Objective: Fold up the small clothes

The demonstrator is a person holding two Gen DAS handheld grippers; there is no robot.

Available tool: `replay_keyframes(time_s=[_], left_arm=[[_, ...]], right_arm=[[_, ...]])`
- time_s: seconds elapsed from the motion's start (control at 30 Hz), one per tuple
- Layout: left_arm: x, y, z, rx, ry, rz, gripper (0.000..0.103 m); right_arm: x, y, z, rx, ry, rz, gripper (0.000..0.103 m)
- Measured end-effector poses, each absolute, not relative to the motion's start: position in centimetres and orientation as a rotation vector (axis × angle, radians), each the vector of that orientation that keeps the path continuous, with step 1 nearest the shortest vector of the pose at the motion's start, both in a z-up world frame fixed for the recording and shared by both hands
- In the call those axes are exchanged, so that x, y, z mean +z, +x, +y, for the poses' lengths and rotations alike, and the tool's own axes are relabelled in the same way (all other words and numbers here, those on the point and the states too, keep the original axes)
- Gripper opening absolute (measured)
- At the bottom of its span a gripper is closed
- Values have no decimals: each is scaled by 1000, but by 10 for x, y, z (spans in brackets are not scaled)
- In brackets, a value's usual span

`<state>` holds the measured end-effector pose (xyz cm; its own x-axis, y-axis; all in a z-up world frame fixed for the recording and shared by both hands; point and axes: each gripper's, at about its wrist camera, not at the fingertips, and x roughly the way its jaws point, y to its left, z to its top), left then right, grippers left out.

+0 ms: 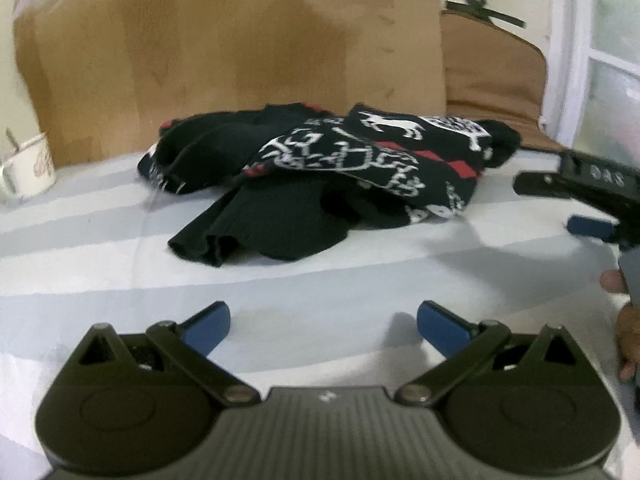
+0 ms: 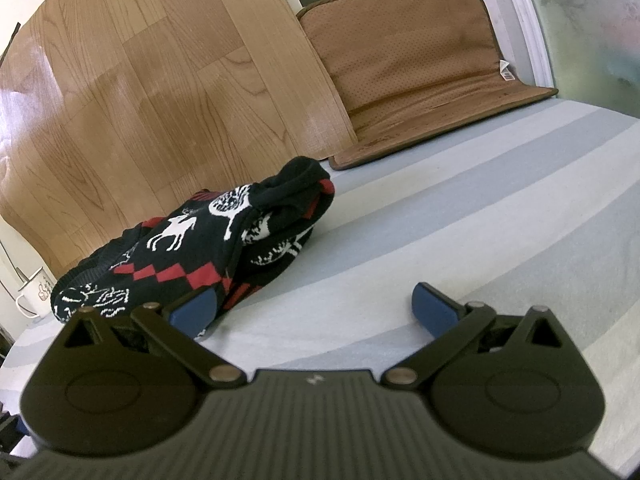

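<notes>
Between the blue pads of the left gripper [image 1: 323,328] lay only striped sheet [image 1: 280,292]; jaws stood wide, holding nothing, touching nothing visible. The right gripper [image 2: 314,310] likewise stood wide and empty; its left pad [image 2: 194,312] sat just beside the near edge of the sweater [image 2: 192,248], contact not resolvable. In the left wrist view the right gripper entered at the right edge, near the garment's right end, with raised letters on its black body, blurred, possibly "DAS".

The sweater, black knit with white reindeer figures and red diamond bands, lay crumpled in a heap on the sheet, far of both grippers, a black ribbed cuff [image 1: 212,240] trailing toward the near side.

Far behind: a wood-grain panel [image 2: 140,80] leaning upright; right of it a brown mat [image 2: 408,52]. Far left: a white mug [image 1: 30,170], red print unreadable.
</notes>
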<state>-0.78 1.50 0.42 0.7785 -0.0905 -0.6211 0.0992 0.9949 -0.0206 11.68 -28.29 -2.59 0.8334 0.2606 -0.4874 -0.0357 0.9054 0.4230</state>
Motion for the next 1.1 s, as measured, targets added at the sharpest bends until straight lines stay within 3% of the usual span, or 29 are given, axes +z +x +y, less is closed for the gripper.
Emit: replay_keyframes(time_s=[0.23,1.1], left_arm=[[9,-10,41,-24,-177,628,103],[11,-8,36,-42,-78,630,103]], right_arm=[[-26,117,-283,161,413,568,103],[-26,116,-283,162,413,567,103]])
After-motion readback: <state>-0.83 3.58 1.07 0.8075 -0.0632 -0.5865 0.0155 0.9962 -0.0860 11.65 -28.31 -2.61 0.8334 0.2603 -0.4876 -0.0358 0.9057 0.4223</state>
